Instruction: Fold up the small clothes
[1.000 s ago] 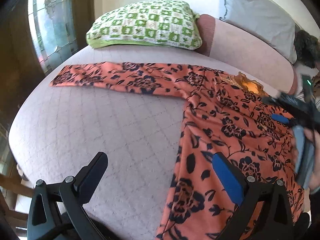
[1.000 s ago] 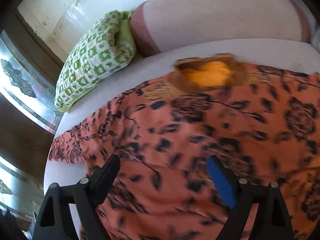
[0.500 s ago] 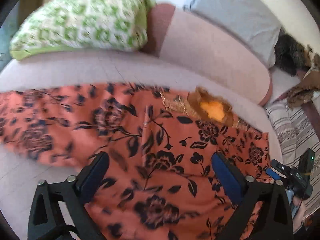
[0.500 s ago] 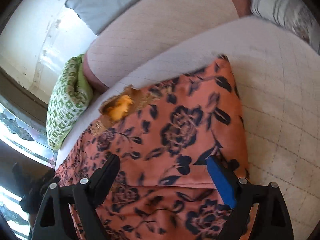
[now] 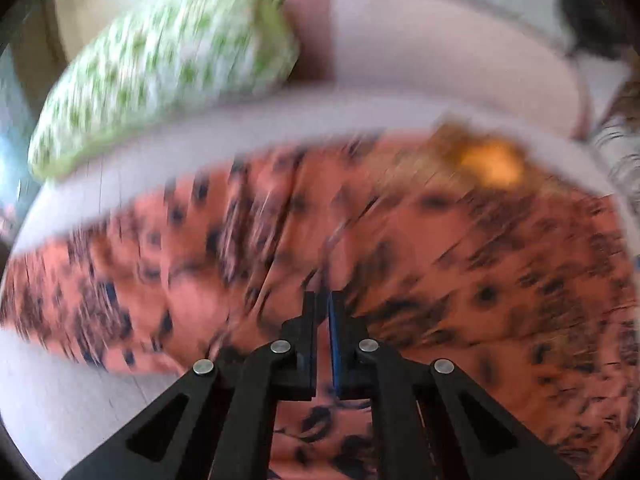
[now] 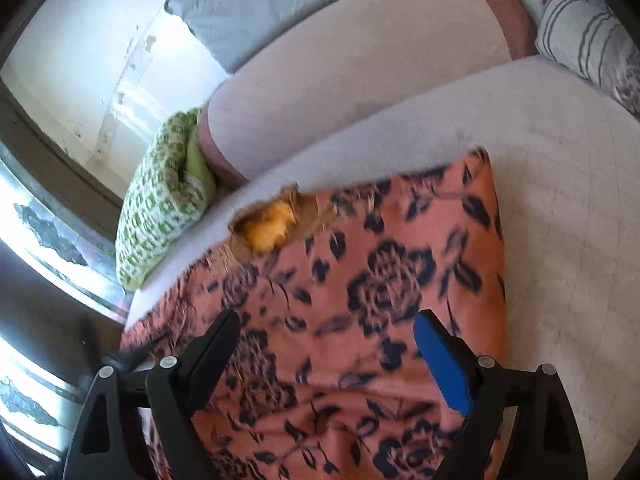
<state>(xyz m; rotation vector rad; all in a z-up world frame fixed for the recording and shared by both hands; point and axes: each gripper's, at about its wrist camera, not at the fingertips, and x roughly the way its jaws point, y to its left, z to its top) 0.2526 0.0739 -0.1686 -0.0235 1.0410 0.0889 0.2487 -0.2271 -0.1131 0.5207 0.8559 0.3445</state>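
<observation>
While the left claw (image 5: 322,312) pinches the orange floral garment (image 6: 384,296), the right claw (image 6: 326,344) hangs spread above it.

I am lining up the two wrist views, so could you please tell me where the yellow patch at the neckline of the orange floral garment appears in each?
Left wrist: the yellow patch sits upper right, blurred, at the far edge of the orange floral garment.
Right wrist: the patch sits left of centre, at the garment's far edge.
Shared landmark: the green patterned pillow, left of the patch in both.
</observation>
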